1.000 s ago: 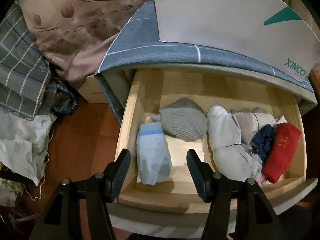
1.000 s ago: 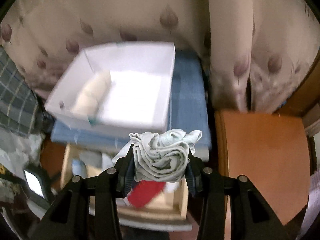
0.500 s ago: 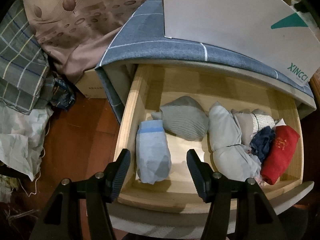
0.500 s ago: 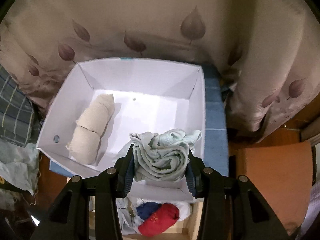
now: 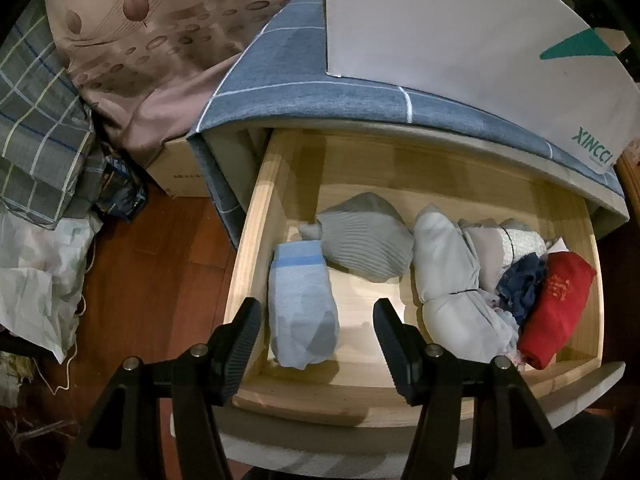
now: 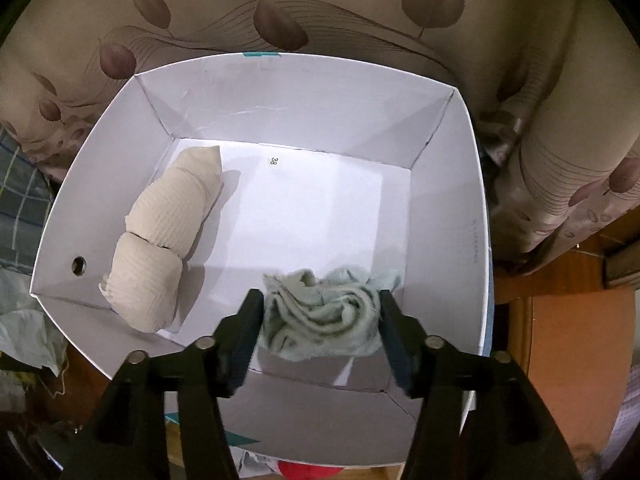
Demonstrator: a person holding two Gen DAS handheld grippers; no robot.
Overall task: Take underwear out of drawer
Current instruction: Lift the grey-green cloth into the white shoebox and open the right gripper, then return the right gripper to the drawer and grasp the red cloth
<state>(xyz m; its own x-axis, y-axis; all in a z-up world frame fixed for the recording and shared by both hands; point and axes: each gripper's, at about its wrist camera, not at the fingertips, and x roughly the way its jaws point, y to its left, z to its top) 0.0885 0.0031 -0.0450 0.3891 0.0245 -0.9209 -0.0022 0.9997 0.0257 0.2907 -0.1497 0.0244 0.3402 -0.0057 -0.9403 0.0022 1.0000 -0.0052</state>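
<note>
R gripper [image 6: 320,312] jaws just been opening, pale green underwear [image 6: 324,320] between them in white box [image 6: 444,216], beside a beige roll [image 6: 168,248]. L gripper [image 5: 316,332] apart, empty, over wooden drawer [image 5: 256,240] w/ more rolls; wood floor [image 5: 160,272], leaf-print curtain [image 6: 320,4] behind.

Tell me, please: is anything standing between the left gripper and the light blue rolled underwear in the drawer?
Nothing visible does. The left gripper hangs open over the wooden drawer, and the light blue roll lies uncovered between its fingers' line of sight. The grey bundle only touches the roll's far end.
</note>
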